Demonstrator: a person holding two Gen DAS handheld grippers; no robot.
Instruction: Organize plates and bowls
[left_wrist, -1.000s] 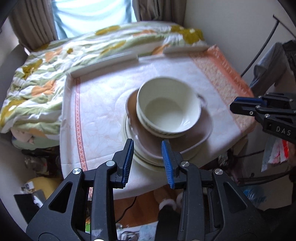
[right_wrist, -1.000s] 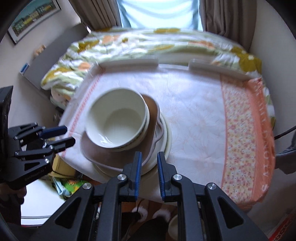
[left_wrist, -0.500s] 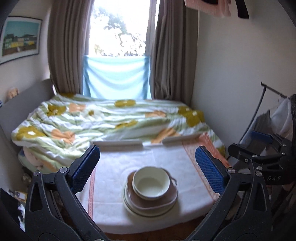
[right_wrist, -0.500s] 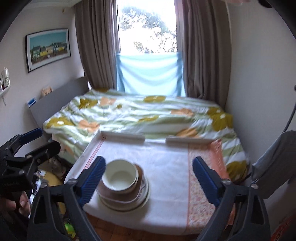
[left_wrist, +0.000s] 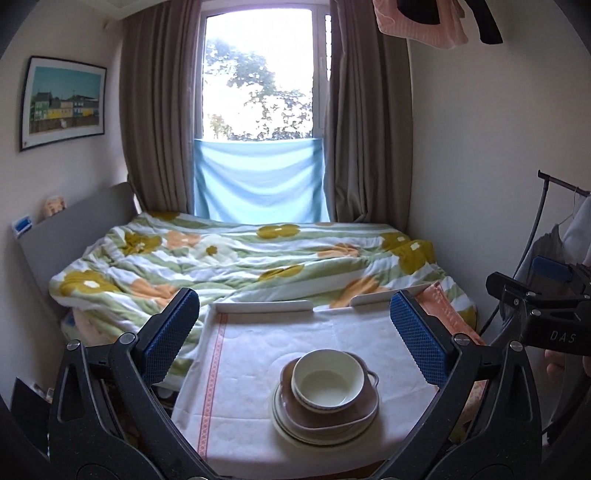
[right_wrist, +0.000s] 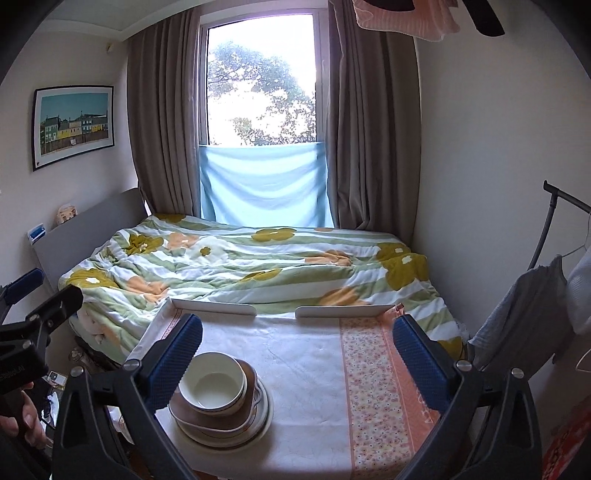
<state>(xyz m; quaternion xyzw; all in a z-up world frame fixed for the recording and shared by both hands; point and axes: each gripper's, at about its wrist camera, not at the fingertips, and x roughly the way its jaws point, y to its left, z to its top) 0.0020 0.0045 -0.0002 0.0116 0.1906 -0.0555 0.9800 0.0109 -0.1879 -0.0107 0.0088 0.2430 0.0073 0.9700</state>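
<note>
On the near part of the cloth-covered table, the cream bowl sits nested in a brown handled dish, which rests on a pile of pale plates; the whole stack is one tidy tower, biggest at the bottom. Both of my tongs stand well back from it. My left gripper is spread as wide as it goes and has hold of nothing; my right gripper is just as wide and just as empty, with the stack below its left finger in that view. By my reckoning the stacking is done, or nearly so. If I touch it again, I should come in low and level, take only a rim, and keep the brown dish's handle clear, since the stack lies close to the table's front edge. Beyond the table lie the flowered quilt and the window.
</note>
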